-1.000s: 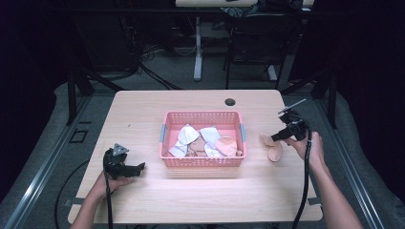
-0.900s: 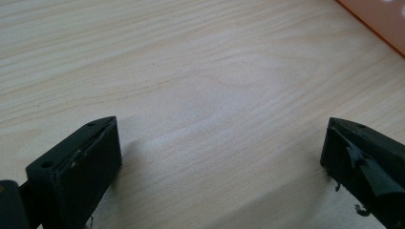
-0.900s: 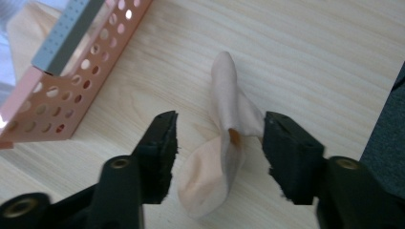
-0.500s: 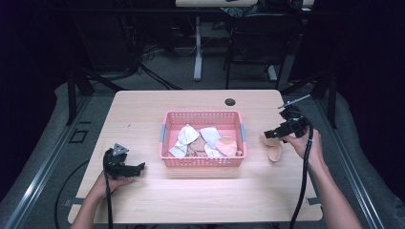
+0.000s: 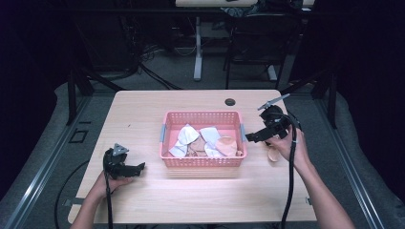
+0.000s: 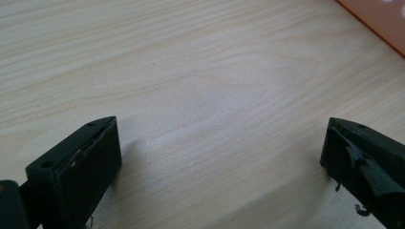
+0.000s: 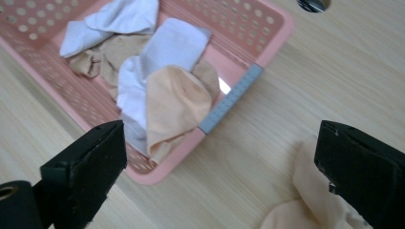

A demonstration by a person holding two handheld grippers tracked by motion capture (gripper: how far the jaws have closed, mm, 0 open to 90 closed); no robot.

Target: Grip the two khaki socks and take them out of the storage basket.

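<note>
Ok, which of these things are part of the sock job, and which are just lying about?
Part of the job:
- pink basket
- white and tan socks in the basket
- tan sock on the table
- right gripper, jaws just opened, nothing between them
- left gripper, open

Lying about:
- cable hole in the table
- chair behind the table

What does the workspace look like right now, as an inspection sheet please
Surface: pale wood table, level.
Job's things: pink basket mid-table with white socks and a beige sock; another beige sock lies on the table right of it.
Clutter: round dark grommet near the far edge.
Grippers: left gripper open, low over bare wood; right gripper has just been opening, nothing between its jaws.
Cables: one black cable trails from the right gripper.
Surroundings: dark room, table legs and floor cables behind.
</note>
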